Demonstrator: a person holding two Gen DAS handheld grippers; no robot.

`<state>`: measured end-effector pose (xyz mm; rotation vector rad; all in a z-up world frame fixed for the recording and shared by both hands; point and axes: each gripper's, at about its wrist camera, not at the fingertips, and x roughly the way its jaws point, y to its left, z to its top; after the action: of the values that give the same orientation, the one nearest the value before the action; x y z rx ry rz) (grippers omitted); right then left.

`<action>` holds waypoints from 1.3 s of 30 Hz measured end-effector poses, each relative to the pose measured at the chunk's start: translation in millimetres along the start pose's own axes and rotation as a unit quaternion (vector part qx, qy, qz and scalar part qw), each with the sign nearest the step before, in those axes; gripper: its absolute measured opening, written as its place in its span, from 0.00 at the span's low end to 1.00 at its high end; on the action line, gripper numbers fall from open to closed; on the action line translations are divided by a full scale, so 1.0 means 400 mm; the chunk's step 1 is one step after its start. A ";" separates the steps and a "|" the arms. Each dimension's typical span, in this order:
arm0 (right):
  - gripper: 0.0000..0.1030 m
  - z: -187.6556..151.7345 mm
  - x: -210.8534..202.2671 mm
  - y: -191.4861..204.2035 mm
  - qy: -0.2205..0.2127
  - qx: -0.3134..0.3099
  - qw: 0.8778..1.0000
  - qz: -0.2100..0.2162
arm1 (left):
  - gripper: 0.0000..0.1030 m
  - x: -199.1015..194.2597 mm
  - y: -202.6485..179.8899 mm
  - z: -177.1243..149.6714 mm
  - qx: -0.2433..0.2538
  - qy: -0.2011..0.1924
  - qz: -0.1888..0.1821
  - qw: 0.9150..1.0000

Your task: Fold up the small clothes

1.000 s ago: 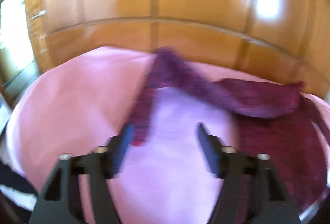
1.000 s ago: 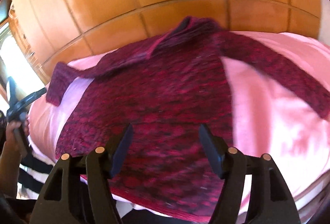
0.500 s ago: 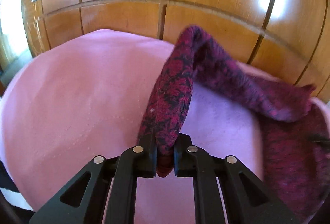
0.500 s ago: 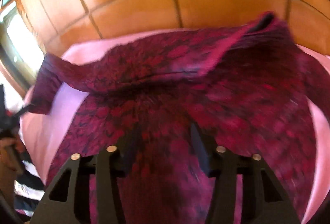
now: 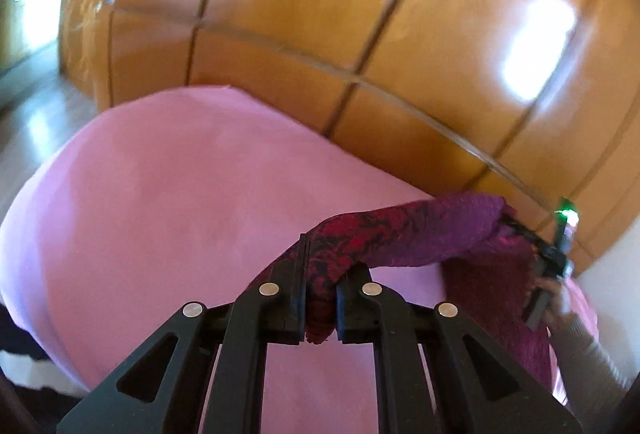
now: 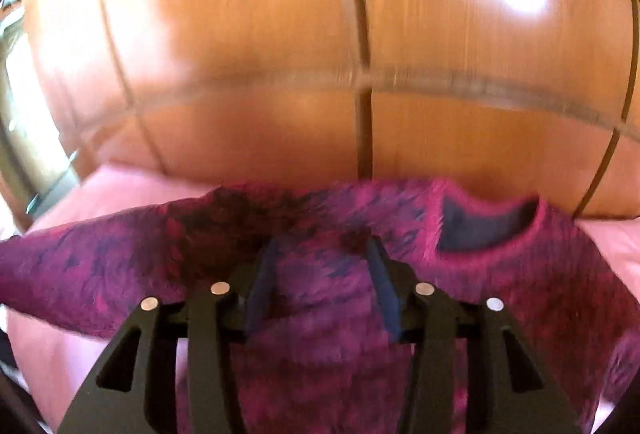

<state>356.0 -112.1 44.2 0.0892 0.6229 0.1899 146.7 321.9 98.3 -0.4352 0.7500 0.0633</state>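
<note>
1. Fingers of the left gripper (image 5: 320, 298) are clenched on the sweater's sleeve (image 5: 400, 238), lifted above the pink bedcover (image 5: 180, 202).
2. Right gripper (image 6: 320, 274) has jaws apart and opening; the magenta sweater (image 6: 320, 334) lies between them, on the cover, unpinched.
3. Wooden wardrobe (image 6: 260, 54) stands behind.

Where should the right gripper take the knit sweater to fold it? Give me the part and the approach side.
Probably the shoulder just left of the neckline, approached from the hem side across the body. The sweater lies spread on the pink bedcover, neck opening toward the wardrobe, so that edge lies straight ahead. The right gripper, jaws opening, hovers there; the left gripper pinches the sleeve.
</note>
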 end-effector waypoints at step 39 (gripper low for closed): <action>0.16 -0.717 -0.635 -0.304 0.145 0.103 0.984 -0.027 | 0.13 0.106 -0.380 -0.610 0.117 0.176 -0.207 0.955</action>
<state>3.8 -275.4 -59.9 0.2481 0.9348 0.0855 52.1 80.7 -33.5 -0.3732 0.9892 -0.5036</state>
